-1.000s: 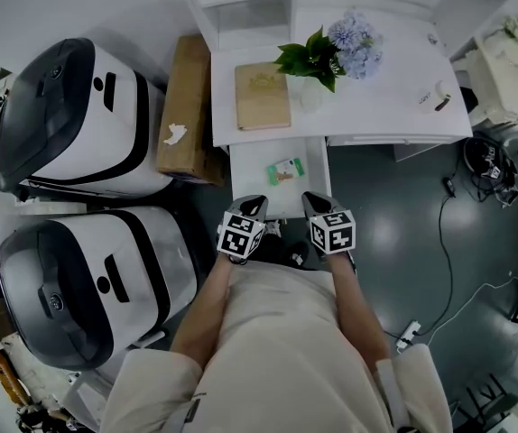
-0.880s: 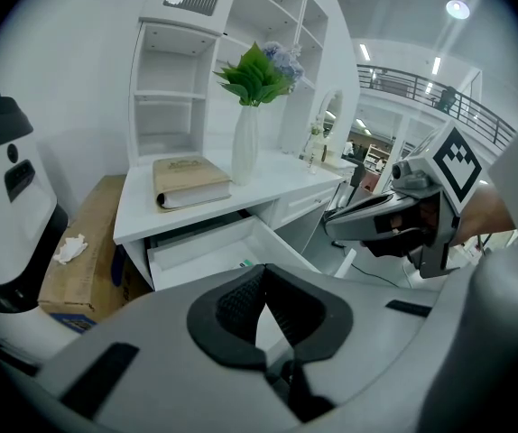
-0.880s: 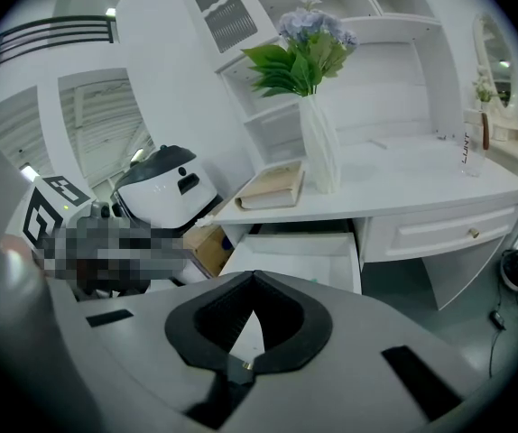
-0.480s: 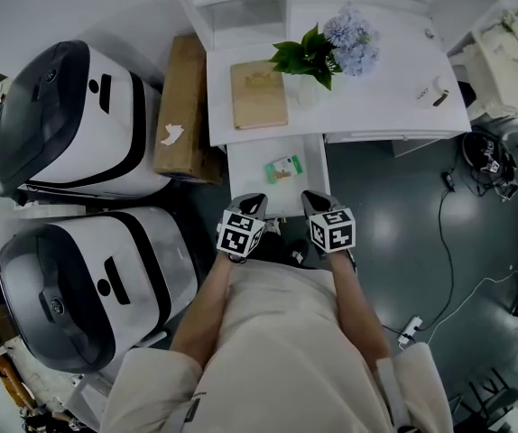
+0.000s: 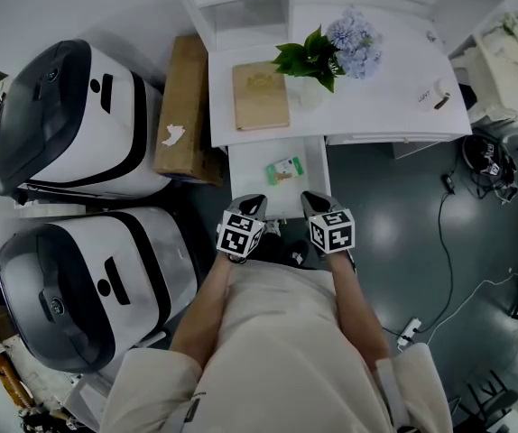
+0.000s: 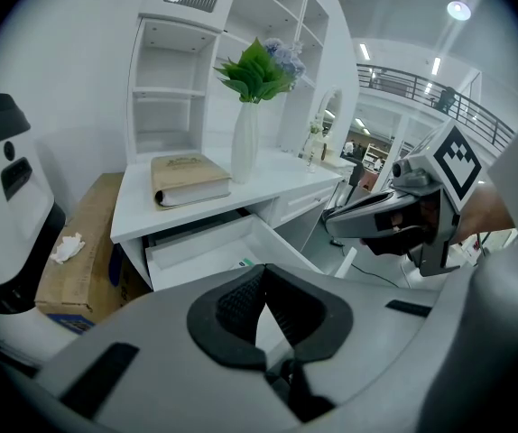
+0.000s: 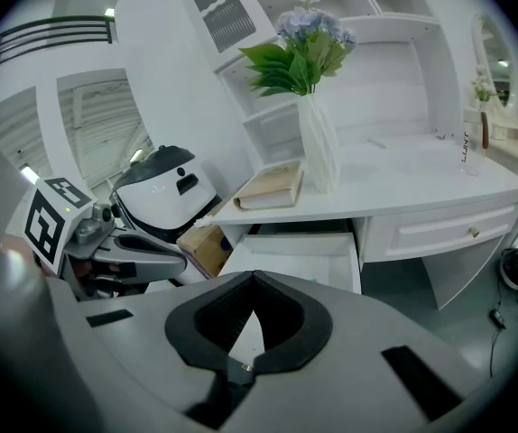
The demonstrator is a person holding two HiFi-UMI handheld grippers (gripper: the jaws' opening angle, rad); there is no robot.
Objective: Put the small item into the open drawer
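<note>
The white drawer [image 5: 257, 171] stands pulled out from under the desk. The small item, a green and white packet [image 5: 285, 170], lies flat inside it. My left gripper [image 5: 253, 207] and right gripper [image 5: 313, 203] hover side by side just short of the drawer's front edge, both shut and empty. In the left gripper view the pads meet at the tip [image 6: 261, 270], with the drawer [image 6: 207, 252] and a sliver of the packet [image 6: 245, 262] beyond. In the right gripper view the shut jaws [image 7: 253, 277] point at the drawer [image 7: 288, 253], and the packet's edge [image 7: 313, 280] peeks over them.
On the white desk [image 5: 376, 106] are a tan book [image 5: 261, 96], a vase with green leaves and blue flowers [image 5: 320, 57] and a small bottle [image 5: 438, 96]. A cardboard box [image 5: 185, 106] and two large white-and-black machines [image 5: 78, 120] [image 5: 87, 282] stand left. Cables [image 5: 448, 242] cross the dark floor.
</note>
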